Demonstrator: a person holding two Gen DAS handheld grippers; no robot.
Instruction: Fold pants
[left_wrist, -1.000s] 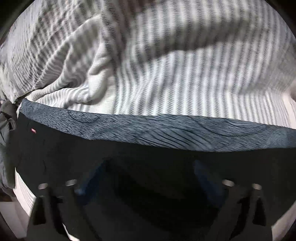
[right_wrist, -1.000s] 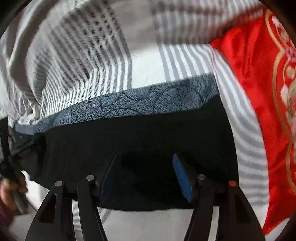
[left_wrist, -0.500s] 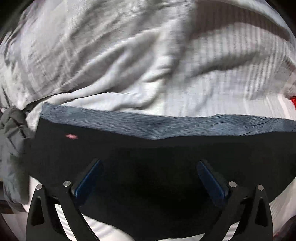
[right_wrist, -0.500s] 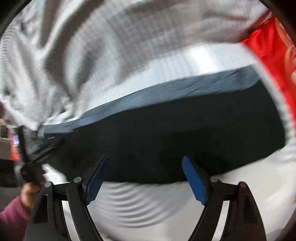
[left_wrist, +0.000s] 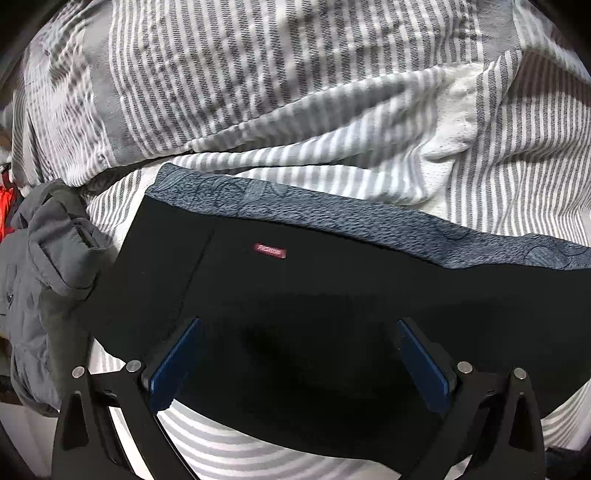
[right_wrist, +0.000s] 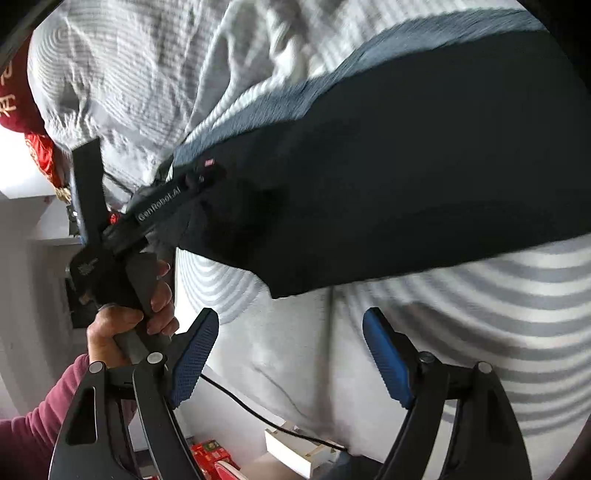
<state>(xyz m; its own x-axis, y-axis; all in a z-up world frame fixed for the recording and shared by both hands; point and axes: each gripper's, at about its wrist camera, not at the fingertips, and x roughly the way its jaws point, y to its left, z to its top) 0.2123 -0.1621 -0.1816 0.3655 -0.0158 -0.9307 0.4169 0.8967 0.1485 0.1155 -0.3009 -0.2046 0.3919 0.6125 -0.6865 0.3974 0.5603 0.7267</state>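
Note:
The black pants (left_wrist: 332, 302) lie folded flat on a grey-striped bed sheet (left_wrist: 295, 110), with a blue-grey patterned waistband (left_wrist: 332, 218) along the far edge and a small red label (left_wrist: 269, 250). My left gripper (left_wrist: 297, 354) is open and empty, its blue pads just above the near part of the pants. In the right wrist view the pants (right_wrist: 406, 166) lie further off. My right gripper (right_wrist: 291, 354) is open and empty over the sheet near the bed's edge. The left gripper (right_wrist: 122, 229) shows there too, held in a hand at the pants' left end.
A grey padded jacket (left_wrist: 40, 280) is bunched at the left of the pants. A rumpled striped duvet (left_wrist: 258, 74) lies behind. Red fabric (right_wrist: 37, 155) sits at the far left. Below the bed edge are a black cable (right_wrist: 258, 413), a white box (right_wrist: 295, 454) and red boxes (right_wrist: 210, 454).
Both grippers have pulled back from the pants. The right one swung down and left to the bed edge, off the pants. The left one shifted left so the label and jacket show.

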